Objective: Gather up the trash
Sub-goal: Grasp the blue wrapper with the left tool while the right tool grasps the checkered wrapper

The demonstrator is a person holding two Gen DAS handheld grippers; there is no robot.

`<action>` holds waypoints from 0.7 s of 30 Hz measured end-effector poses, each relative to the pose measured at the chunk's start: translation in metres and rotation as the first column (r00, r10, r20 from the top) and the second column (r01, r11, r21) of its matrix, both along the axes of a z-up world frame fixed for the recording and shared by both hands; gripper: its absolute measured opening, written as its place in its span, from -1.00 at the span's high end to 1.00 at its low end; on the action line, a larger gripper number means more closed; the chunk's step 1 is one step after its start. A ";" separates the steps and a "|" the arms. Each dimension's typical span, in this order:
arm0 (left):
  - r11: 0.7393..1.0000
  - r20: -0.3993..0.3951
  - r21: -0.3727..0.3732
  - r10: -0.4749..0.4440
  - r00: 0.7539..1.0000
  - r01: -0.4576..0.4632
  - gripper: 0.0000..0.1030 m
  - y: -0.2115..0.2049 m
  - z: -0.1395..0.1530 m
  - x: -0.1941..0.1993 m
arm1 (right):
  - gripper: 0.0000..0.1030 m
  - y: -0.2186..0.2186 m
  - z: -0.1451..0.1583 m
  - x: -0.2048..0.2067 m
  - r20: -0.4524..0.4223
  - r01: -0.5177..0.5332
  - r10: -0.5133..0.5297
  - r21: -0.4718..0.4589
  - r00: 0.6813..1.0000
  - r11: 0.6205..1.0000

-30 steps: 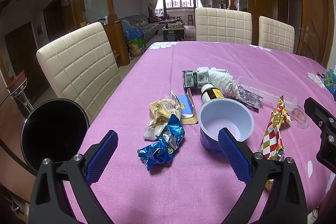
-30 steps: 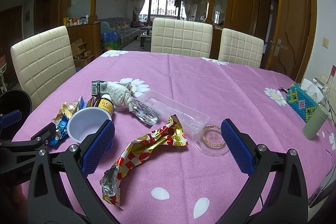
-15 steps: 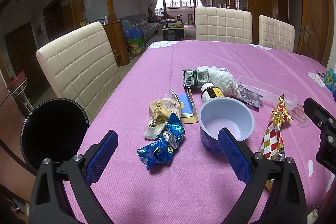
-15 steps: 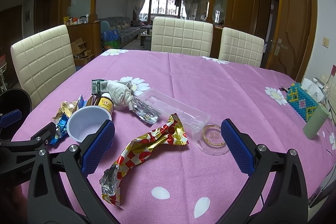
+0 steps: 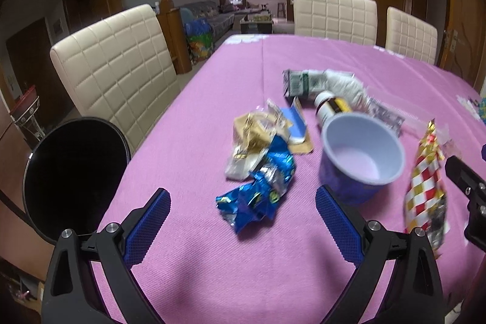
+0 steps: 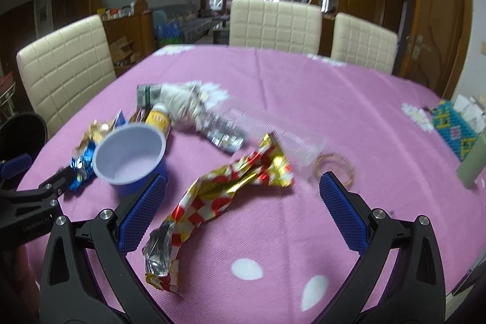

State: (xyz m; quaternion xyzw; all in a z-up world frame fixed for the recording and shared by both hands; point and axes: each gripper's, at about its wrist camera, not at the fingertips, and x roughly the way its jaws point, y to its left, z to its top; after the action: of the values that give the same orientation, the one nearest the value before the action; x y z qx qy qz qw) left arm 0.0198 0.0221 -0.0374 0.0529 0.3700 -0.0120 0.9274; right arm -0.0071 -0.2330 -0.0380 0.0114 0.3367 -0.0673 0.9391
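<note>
Trash lies on a pink tablecloth. My left gripper (image 5: 243, 217) is open and empty, just short of a crumpled blue foil wrapper (image 5: 258, 190). Behind the wrapper lies a gold and white wrapper (image 5: 247, 141). A purple plastic cup (image 5: 361, 154) stands right of them. My right gripper (image 6: 243, 202) is open and empty, above a red, white and gold checked wrapper (image 6: 231, 193). The cup (image 6: 130, 151) sits at its left. A black round trash bin (image 5: 73, 181) stands beside the table at the left.
Further back lie a small pill bottle (image 5: 331, 108), a green box (image 5: 300, 82), a crumpled white tissue (image 5: 346, 85), a clear plastic tray (image 6: 282, 132) and a clear lid (image 6: 334, 169). A beaded tissue box (image 6: 452, 129) sits far right. Cream chairs (image 5: 118, 66) surround the table.
Both grippers have moved forward and lower toward the trash; the views are blurred with motion. Both stay open and nothing has been picked up.
</note>
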 end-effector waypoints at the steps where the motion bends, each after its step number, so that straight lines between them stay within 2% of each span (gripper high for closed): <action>1: 1.000 -0.009 0.008 0.004 1.000 -0.004 -0.82 0.001 -0.004 0.002 | -0.93 0.001 -0.006 0.003 -0.025 -0.014 0.014 0.012 1.000 1.000; 4: 1.000 -0.041 -0.003 -0.004 0.999 0.004 -0.82 0.003 -0.012 0.011 | -0.93 0.004 -0.018 0.014 -0.081 -0.037 0.040 0.043 0.996 0.998; 7: 1.000 -0.107 -0.020 -0.003 0.994 0.001 -0.82 0.005 -0.024 0.023 | -0.93 0.006 -0.029 0.021 -0.127 -0.051 0.059 0.065 0.990 0.997; 8: 1.000 -0.129 -0.027 -0.009 0.992 0.006 -0.62 0.005 -0.028 0.026 | -0.92 0.006 -0.034 0.024 -0.144 -0.055 0.065 0.069 0.988 0.996; 9: 0.998 -0.156 -0.051 -0.030 0.987 0.022 -0.34 0.005 -0.030 0.029 | -0.80 0.007 -0.037 0.025 -0.158 -0.057 0.068 0.069 0.985 0.996; 10: 0.998 -0.142 -0.052 -0.026 0.990 0.019 -0.23 0.006 -0.029 0.028 | -0.66 0.008 -0.040 0.027 -0.169 -0.062 0.073 0.074 0.983 0.995; 11: 0.999 -0.140 -0.048 -0.023 0.990 0.017 0.05 0.006 -0.028 0.028 | -0.29 0.008 -0.042 0.028 -0.180 -0.071 0.086 0.089 0.980 0.994; 12: 0.998 -0.141 -0.053 -0.028 0.990 0.020 0.09 0.006 -0.028 0.028 | 0.05 0.007 -0.043 0.028 -0.184 -0.078 0.096 0.105 0.978 0.991; 13: 0.998 -0.142 -0.065 -0.035 0.989 0.026 0.10 0.007 -0.028 0.028 | 0.19 0.007 -0.041 0.026 -0.174 -0.074 0.089 0.093 0.981 0.993; 14: 0.996 -0.136 -0.078 -0.042 0.990 0.031 0.15 0.009 -0.027 0.026 | 0.44 0.009 -0.040 0.025 -0.167 -0.074 0.087 0.078 0.982 0.994; 17: 0.995 -0.112 -0.095 -0.051 0.992 0.040 0.20 0.010 -0.022 0.020 | 0.57 0.009 -0.033 0.020 -0.128 -0.073 0.080 0.060 0.989 0.996; 21: 0.993 -0.052 -0.118 -0.034 0.998 0.028 0.21 0.019 -0.008 0.012 | 0.58 0.014 -0.014 0.013 -0.020 -0.042 0.041 -0.047 0.999 0.998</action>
State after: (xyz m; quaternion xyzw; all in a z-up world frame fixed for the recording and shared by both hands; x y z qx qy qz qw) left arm 0.0318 0.0411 -0.0458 0.0037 0.3929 -0.0494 0.9183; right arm 0.0062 -0.2192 -0.0523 -0.0183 0.3442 -0.0557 0.9371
